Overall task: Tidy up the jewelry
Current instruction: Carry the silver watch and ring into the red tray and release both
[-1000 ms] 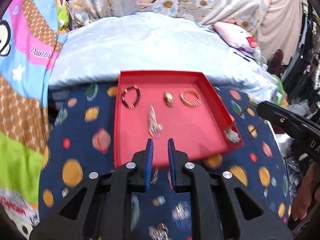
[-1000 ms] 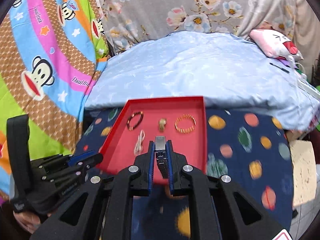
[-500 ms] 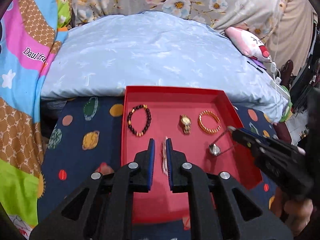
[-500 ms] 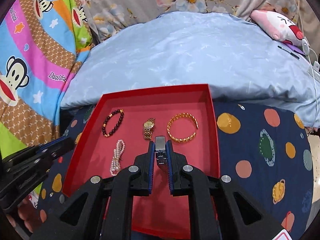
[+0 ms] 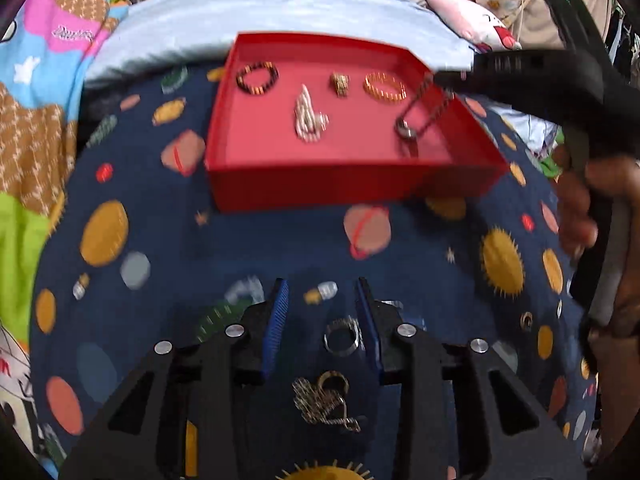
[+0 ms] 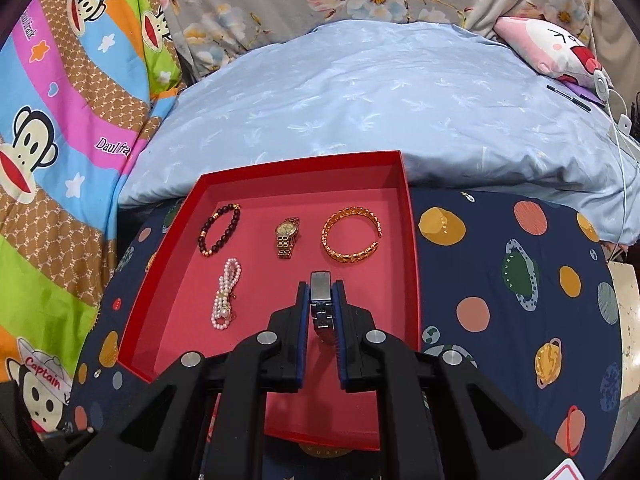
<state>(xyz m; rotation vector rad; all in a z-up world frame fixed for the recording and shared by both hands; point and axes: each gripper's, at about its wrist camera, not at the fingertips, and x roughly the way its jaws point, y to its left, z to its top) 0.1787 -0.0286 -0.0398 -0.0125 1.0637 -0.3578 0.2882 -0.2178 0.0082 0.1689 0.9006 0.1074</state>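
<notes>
A red tray (image 6: 412, 248) on the planet-print cloth holds a dark bead bracelet (image 6: 219, 230), a gold watch (image 6: 286, 237), a gold bangle (image 6: 350, 240) and a pearl bracelet (image 6: 225, 294). My right gripper (image 6: 321, 285) is shut on a silver watch (image 6: 321, 308) low over the tray's right half. The left wrist view shows that watch (image 5: 406, 132) dangling from the right gripper (image 5: 440, 78). My left gripper (image 5: 322, 286) is over the cloth in front of the tray (image 5: 352, 184), jaws opening. A silver ring (image 5: 340, 336) lies between its fingers, untouched. A tangled chain piece (image 5: 324, 400) lies behind it.
A pale blue quilt (image 6: 380, 92) rises right behind the tray. A bright monkey-print blanket (image 6: 68, 128) lies to the left and a pink plush (image 6: 548, 48) at the far right. A person's hand (image 5: 600, 216) grips the right tool's handle.
My left gripper pulled back from the tray to the near cloth and its jaws spread. The right gripper sank lower over the tray, still holding the silver watch.
</notes>
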